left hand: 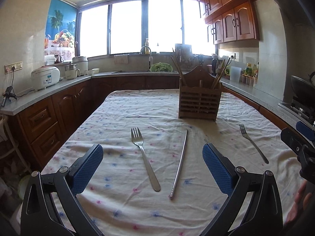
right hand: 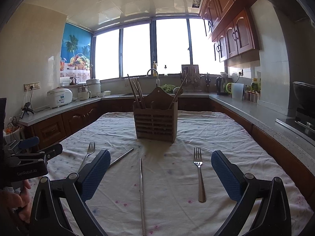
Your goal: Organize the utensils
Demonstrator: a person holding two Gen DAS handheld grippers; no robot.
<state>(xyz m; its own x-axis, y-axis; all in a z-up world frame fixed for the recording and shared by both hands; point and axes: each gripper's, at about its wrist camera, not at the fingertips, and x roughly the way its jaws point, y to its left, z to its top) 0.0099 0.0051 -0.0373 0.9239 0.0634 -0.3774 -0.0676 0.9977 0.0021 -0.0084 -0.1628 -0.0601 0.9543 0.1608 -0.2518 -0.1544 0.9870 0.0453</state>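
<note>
A wooden utensil holder [left hand: 198,103] with wooden chopsticks and a spoon stands at the far middle of the cloth-covered table [left hand: 122,118]; it also shows in the right wrist view [right hand: 155,123]. In the left wrist view a steel fork [left hand: 144,157] and a steel chopstick [left hand: 180,163] lie between the fingers of my open left gripper [left hand: 152,160]. A second fork [left hand: 254,143] lies to the right. In the right wrist view my open right gripper [right hand: 160,166] hovers over a steel chopstick [right hand: 142,194] and that fork [right hand: 199,174]. Another chopstick [right hand: 122,157] and fork [right hand: 87,154] lie left.
Grey counters [left hand: 59,86] with brown cabinets ring the table on three sides. A rice cooker [left hand: 46,76], a sink with greens [left hand: 160,66] and a wok on a stove [left hand: 303,86] stand on them. The other gripper [right hand: 29,157] shows at the left edge.
</note>
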